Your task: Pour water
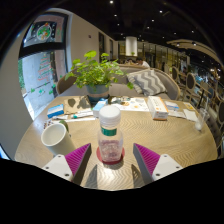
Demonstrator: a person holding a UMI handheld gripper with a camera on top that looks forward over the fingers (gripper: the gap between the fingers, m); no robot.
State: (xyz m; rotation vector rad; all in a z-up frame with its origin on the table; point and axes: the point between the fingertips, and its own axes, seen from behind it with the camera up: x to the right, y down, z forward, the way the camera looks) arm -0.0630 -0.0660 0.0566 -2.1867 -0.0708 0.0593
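Observation:
A clear plastic bottle (110, 138) with a white label, a green cap and a pink base stands upright on the round wooden table (150, 135). It stands between my fingers, with a gap at each side. My gripper (112, 160) is open, and its magenta pads (79, 158) flank the bottle's base. A white cup (55, 134) stands on the table to the left of the bottle, beyond my left finger.
A potted green plant (97, 77) stands at the table's middle, behind the bottle. Books and papers (158, 106) lie across the far right of the table, and more lie at the left. Chairs and a café room lie beyond.

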